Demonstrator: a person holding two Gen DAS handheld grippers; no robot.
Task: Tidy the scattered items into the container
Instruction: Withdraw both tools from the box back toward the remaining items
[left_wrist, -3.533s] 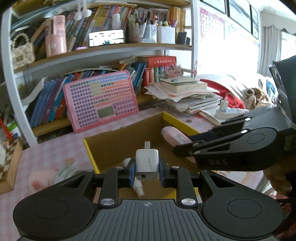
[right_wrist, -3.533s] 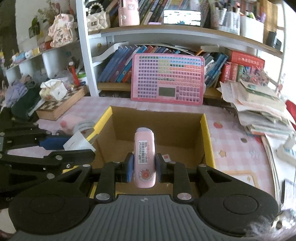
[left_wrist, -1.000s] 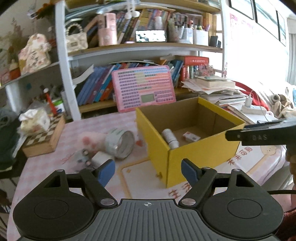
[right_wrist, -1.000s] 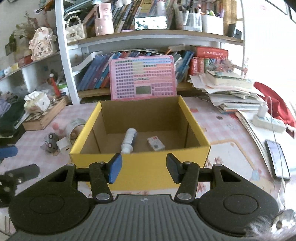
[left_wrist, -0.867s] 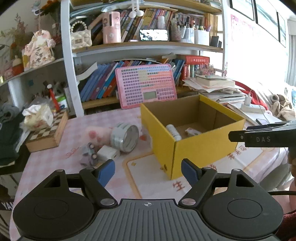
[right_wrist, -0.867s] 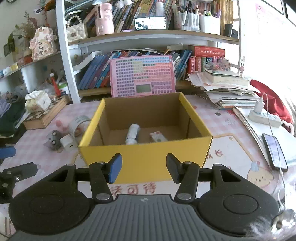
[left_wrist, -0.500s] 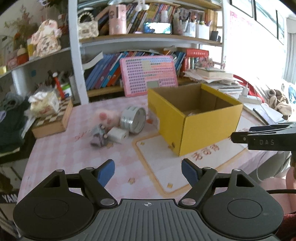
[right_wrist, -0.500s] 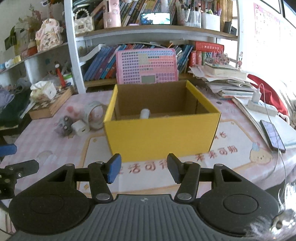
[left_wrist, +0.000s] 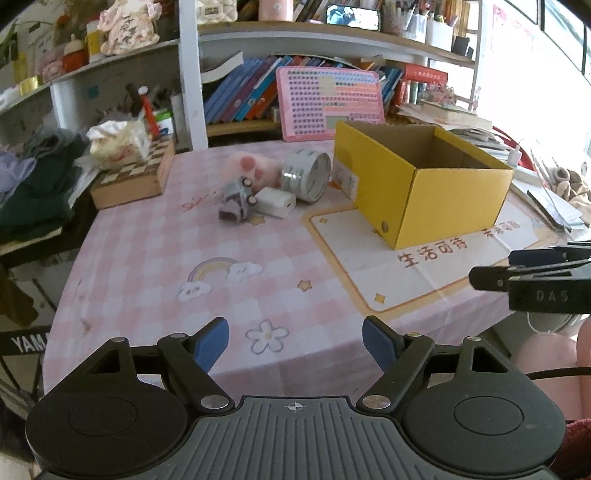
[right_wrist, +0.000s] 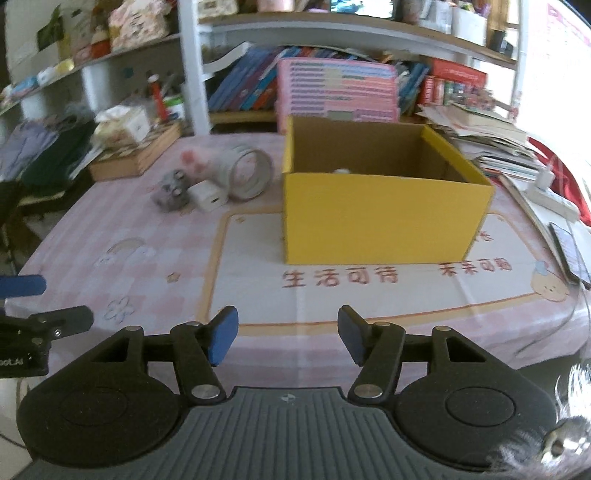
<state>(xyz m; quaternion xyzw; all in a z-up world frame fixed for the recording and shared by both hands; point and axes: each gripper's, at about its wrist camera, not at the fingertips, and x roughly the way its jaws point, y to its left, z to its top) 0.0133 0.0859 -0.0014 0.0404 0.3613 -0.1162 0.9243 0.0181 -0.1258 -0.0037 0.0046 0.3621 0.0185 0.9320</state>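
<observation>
A yellow cardboard box (left_wrist: 448, 205) (right_wrist: 384, 218) stands open on the pink checked tablecloth; a white item tip (right_wrist: 341, 171) shows just above its front wall. Left of the box lie a silver tape roll (left_wrist: 308, 175) (right_wrist: 247, 177), a white charger (left_wrist: 277, 201) (right_wrist: 208, 195), a small grey toy car (left_wrist: 236, 203) (right_wrist: 171, 190) and a pink plush (left_wrist: 253, 166). My left gripper (left_wrist: 295, 341) is open and empty, low over the table's near edge. My right gripper (right_wrist: 288, 334) is open and empty, well in front of the box.
A chessboard box (left_wrist: 135, 175) with a tissue pack sits at the left. A pink keyboard toy (left_wrist: 330, 103) leans on the bookshelf behind the box. Stacked papers and a phone (right_wrist: 569, 251) lie at the right. A printed mat (right_wrist: 369, 280) lies under the box.
Both grippers let go of the charger and the pink tube, opened, and pulled back from the box toward the table's near edge. The box now looks smaller and farther off.
</observation>
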